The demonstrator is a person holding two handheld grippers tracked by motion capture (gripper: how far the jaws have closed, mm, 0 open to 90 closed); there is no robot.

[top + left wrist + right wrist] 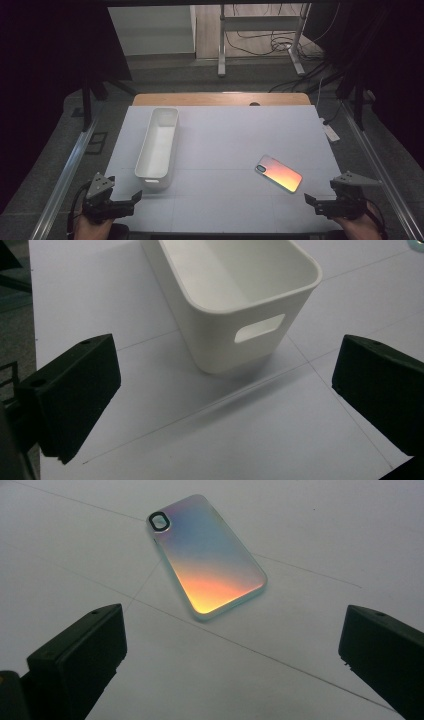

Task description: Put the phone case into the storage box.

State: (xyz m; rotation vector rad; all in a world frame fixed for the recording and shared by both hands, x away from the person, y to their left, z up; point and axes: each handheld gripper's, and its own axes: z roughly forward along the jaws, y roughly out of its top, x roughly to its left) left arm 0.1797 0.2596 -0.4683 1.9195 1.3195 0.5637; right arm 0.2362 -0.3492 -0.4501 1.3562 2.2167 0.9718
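White counter (225, 150) bearing a long white bin (158, 143) at 10 o'clock, empty, upright. Iridescent phone case (279, 173) lying flat at 4 o'clock, camera cutout toward the bin. Left tool (131, 199) at 7 o'clock, jaws apart, empty. Right tool (311, 201) at 5 o'clock, jaws apart, empty, near the case.
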